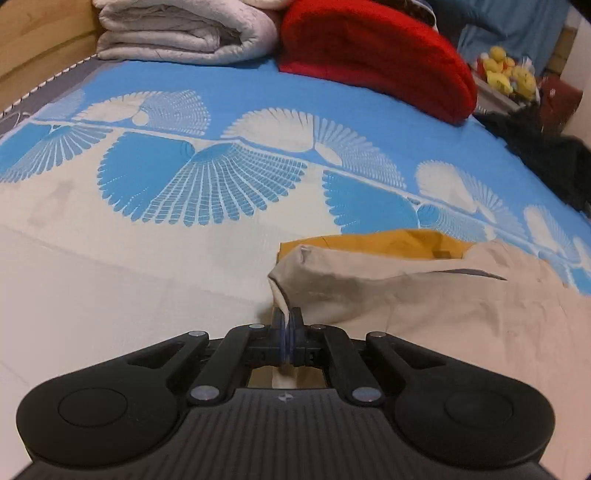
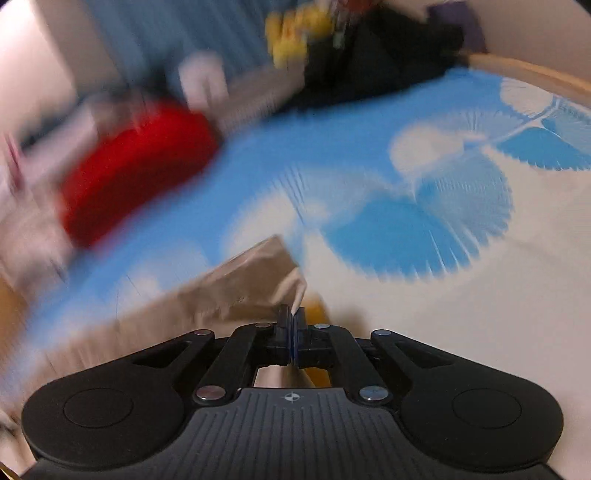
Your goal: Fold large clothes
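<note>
The left claw (image 1: pixel 287 320) is clamped on a pale edge of the beige garment (image 1: pixel 424 295), which spreads ahead and to its right over the bed (image 1: pixel 110 280), with a mustard-yellow layer (image 1: pixel 369 242) showing just beyond the fold. The right claw (image 2: pixel 292 320), in a motion-blurred view, is pinched on another corner of the same beige garment (image 2: pixel 240 284), which trails off to its left. Far ahead lie a red cushion (image 1: pixel 369 55) and a folded grey quilt (image 1: pixel 184 33).
</note>
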A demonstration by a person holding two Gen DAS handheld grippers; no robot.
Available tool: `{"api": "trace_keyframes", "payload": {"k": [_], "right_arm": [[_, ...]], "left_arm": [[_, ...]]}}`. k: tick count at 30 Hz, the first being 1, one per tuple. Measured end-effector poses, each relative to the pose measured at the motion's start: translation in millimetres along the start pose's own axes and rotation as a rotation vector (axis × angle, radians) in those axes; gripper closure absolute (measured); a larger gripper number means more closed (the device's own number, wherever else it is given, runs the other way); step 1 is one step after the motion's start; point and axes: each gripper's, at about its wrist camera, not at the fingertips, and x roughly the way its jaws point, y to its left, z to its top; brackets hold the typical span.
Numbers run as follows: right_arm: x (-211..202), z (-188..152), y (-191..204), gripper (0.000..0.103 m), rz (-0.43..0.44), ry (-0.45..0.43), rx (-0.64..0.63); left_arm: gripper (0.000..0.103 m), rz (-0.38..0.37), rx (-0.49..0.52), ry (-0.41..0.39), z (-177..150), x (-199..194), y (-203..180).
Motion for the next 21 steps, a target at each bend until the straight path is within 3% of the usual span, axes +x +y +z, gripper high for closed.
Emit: {"api": "trace_keyframes", "payload": {"k": [2, 3, 6, 8, 10, 12, 13, 14, 15, 17, 19, 21], "right_arm": [[11, -6, 3, 0.103, -0.042, 0.049, -0.012], [10, -4, 4, 0.103, -0.040, 0.030, 0.001], [-13, 9, 9, 0.103, 0.008, -0.131, 0.039], [-30, 17, 15, 0.103, 0.049, -0.245, 0.052], [-36, 20, 22, 0.103, 0.043, -0.303, 0.044], [-27, 22, 25, 0.097, 0.007, -0.262, 0.043], [-18, 19, 24, 0.091, -0.018, -0.204, 0.045], [-10, 16, 22, 0.081, -0.024, -0.147, 0.040], [-4, 12, 21, 0.078, -0.038, -0.094, 0.021], [5, 4, 18, 0.074, -0.078, 0.005, -0.027], [13, -4, 13, 0.074, -0.095, 0.115, -0.040], [12, -11, 6, 0.073, -0.098, 0.171, -0.043]], "left_arm": [[0.102, -0.019, -0.041, -0.053, 7, -6, 2], [0.102, -0.028, -0.060, -0.098, 12, -12, 5], [0.102, -0.063, -0.067, -0.264, 22, -35, 0], [0.101, -0.035, -0.047, -0.311, 25, -37, -8], [0.091, 0.001, -0.056, -0.262, 26, -27, -10], [0.060, -0.031, -0.082, -0.140, 23, -12, -6], [0.053, -0.058, -0.077, -0.082, 19, -5, -5], [0.053, -0.071, -0.059, -0.033, 15, 0, -5], [0.053, -0.068, -0.034, 0.007, 11, 4, -6], [0.053, -0.066, -0.013, 0.058, 4, 11, -3], [0.053, -0.080, -0.050, 0.104, 2, 16, 7], [0.056, -0.101, -0.098, 0.122, -2, 16, 17]]}}
